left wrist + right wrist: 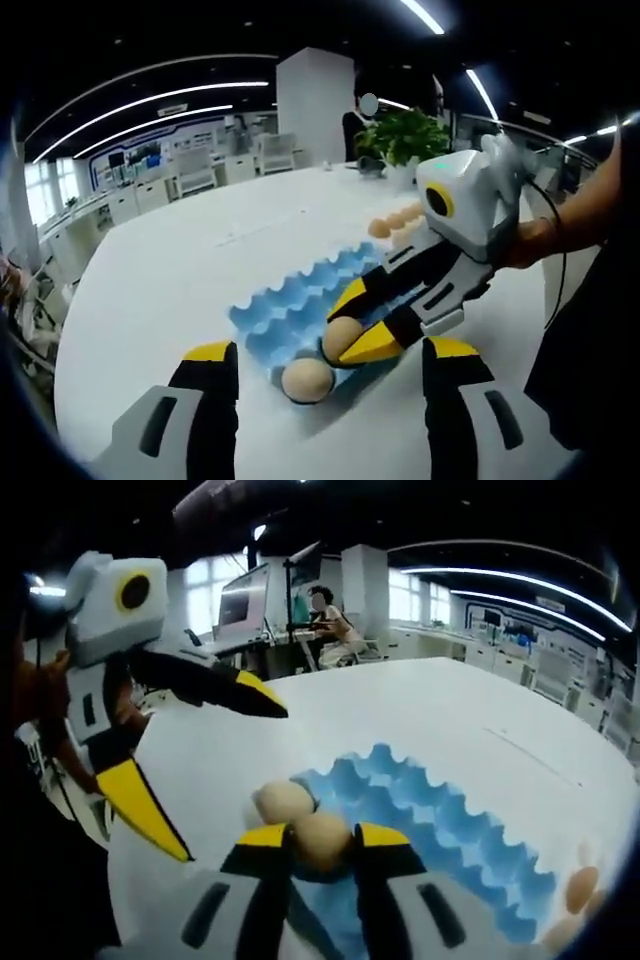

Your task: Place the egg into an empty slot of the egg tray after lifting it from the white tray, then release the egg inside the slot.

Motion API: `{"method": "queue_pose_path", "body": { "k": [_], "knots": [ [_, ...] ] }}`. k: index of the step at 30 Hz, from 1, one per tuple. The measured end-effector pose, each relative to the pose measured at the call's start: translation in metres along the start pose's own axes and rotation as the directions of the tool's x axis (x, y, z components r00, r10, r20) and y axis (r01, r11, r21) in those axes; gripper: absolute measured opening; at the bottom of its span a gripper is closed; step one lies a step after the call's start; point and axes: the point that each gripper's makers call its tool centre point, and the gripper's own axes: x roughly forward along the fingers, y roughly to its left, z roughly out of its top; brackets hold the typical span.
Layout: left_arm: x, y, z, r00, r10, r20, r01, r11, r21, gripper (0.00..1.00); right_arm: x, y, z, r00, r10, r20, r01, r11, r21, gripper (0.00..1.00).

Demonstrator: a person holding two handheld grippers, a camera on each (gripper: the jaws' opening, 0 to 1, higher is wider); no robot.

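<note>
Over the near end of the blue egg tray (300, 305) on the white surface (180, 270), the right claw (352, 338) is clamped on an egg (341, 335), yellow-tipped jaws pinching it from both sides just above a slot. A second egg (307, 380) sits in the tray's corner slot, just beside the held one. More eggs (395, 220) lie past the tray's far end. The left claw (215, 770) hovers near the tray with jaws spread apart, holding nothing.
</note>
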Motion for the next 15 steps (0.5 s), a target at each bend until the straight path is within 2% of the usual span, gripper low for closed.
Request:
{"method": "queue_pose_path", "body": {
  "k": [5, 15],
  "knots": [
    [0.0004, -0.0011, 0.0003, 1.000, -0.002, 0.000, 0.002, 1.000, 0.005, 0.75, -0.0024, 0.0009, -0.0011, 1.000, -0.002, 0.006, 0.002, 0.999, -0.035, 0.25],
    [0.0011, -0.0049, 0.0013, 1.000, -0.014, 0.002, 0.014, 1.000, 0.008, 0.74, -0.0084, -0.0004, -0.0037, 1.000, -0.009, 0.012, 0.009, 1.000, -0.017, 0.26]
  ]
}}
